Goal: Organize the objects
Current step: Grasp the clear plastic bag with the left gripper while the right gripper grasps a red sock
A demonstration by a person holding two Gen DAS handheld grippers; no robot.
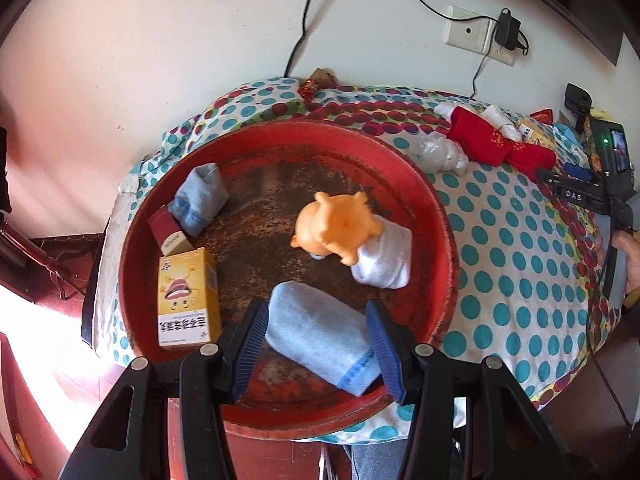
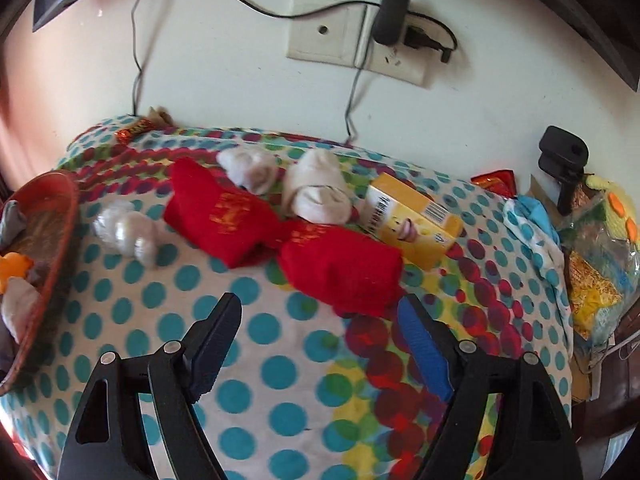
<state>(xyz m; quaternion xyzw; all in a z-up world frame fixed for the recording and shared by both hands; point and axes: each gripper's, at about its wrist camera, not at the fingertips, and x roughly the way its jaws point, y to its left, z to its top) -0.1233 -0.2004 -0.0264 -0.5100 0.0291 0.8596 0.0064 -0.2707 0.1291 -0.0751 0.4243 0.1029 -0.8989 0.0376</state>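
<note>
a rolled light blue sock [image 1: 320,332] is held over the red basin [image 1: 436,216] by the left tongs [image 1: 318,338], seemingly for sorting there, while the right tongs [image 2: 320,344] (spread wide, empty) are aimed at a red sock [image 2: 344,276] on the dotted bedspread [image 2: 256,360].

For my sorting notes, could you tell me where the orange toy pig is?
In the left wrist view the orange toy pig sits mid-tray in the red round tray, leaning on a rolled white sock.
</note>
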